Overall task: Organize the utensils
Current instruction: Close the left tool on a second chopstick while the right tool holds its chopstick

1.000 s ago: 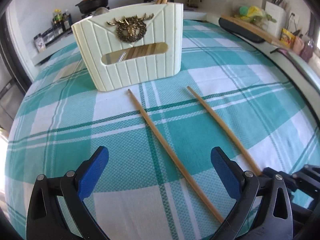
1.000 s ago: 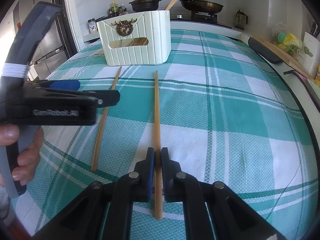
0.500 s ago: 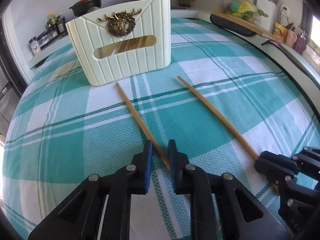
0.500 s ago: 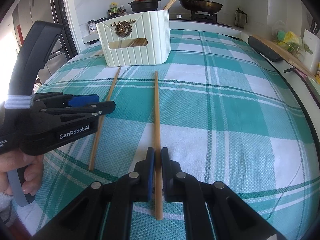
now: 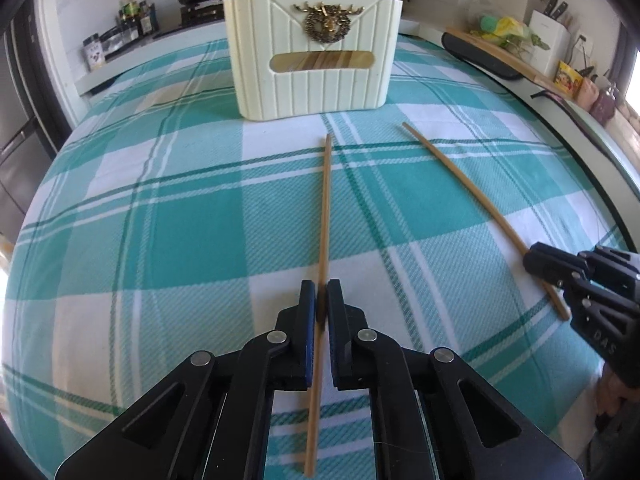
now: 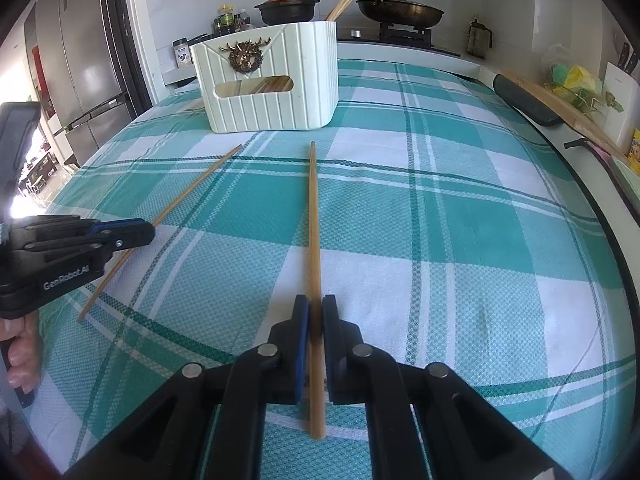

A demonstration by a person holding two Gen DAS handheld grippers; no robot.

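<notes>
Left gripper (image 5: 321, 294) jaws just closed, pinching a chopstick (image 5: 326, 200). Right gripper (image 6: 315, 312) clamped on the other chopstick (image 6: 313, 220), angled downward.

Two loose chopsticks (image 5: 325, 216) (image 5: 460, 184), one holder (image 5: 312, 56).

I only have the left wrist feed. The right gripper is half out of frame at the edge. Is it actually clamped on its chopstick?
Observer: Yes. In the right wrist view the right gripper is shut on the chopstick, with both blue pads pressed against it.
Operator: Is it skewed in the pads?
Observer: No. It runs straight between the pads, in line with the gripper. A short stub sticks out behind them and most of the length is ahead.
</notes>
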